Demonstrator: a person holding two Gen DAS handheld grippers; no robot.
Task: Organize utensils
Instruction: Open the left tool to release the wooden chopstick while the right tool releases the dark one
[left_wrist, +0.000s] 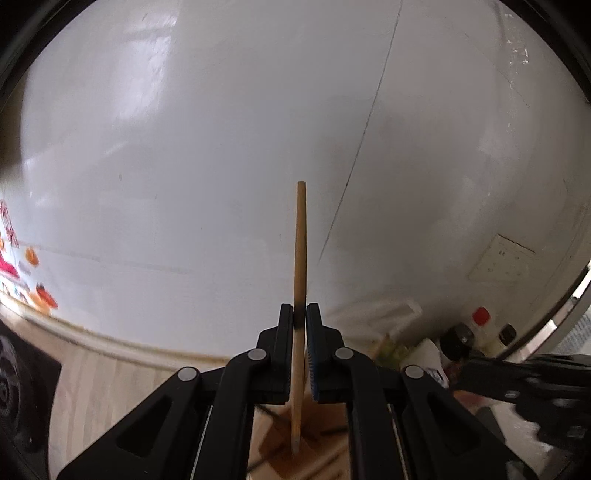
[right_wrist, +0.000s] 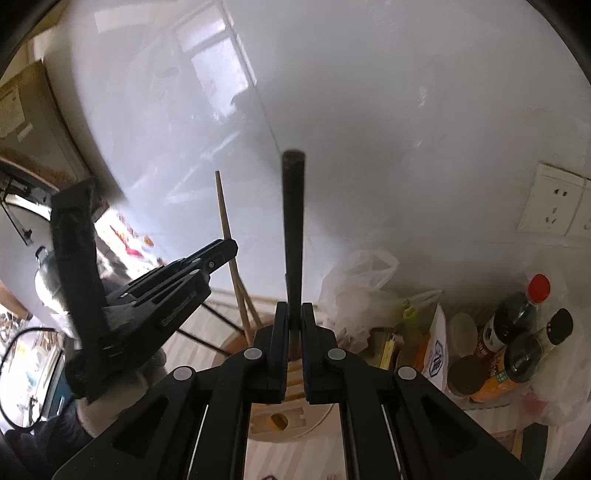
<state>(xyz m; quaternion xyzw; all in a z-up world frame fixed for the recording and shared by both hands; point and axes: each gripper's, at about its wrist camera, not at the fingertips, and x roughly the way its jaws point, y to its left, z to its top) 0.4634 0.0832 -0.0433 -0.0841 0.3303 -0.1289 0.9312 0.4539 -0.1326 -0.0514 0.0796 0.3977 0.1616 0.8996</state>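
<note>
1. I'm holding a tool in each hand here. My left tool (left_wrist: 299, 314) is pinched narrow on a wooden chopstick (left_wrist: 300, 240), gripping it low down so most of the stick is poking up past the fingertips.
2. My right tool (right_wrist: 295, 314) is clamped tight on a dark, thicker utensil handle (right_wrist: 293, 221), which is also standing nearly upright against the white wall.
3. Both sticks are hovering over the round wooden utensil holder (right_wrist: 236, 341) on the counter. From the right wrist view a couple more chopsticks (right_wrist: 245, 306) are already leaning in it, and there's a slot (right_wrist: 277, 419) in its top just under my right tool.
4. Handling-wise, I'm guessing the chopstick is super light, stiff and a bit slick, so it's probably going to pivot between the pads if I'm gripping it loosely. Holding near the lower third seems right for steering the tip into a hole.
5. The dark handle looks heavier and chunkier, so I'm thinking a firm grip close to the bottom is keeping it from swinging.
6. Bottles (right_wrist: 515, 317) and a plastic bag (right_wrist: 354, 284) are crowding the right side, so I'm watching my elbow room.
</note>
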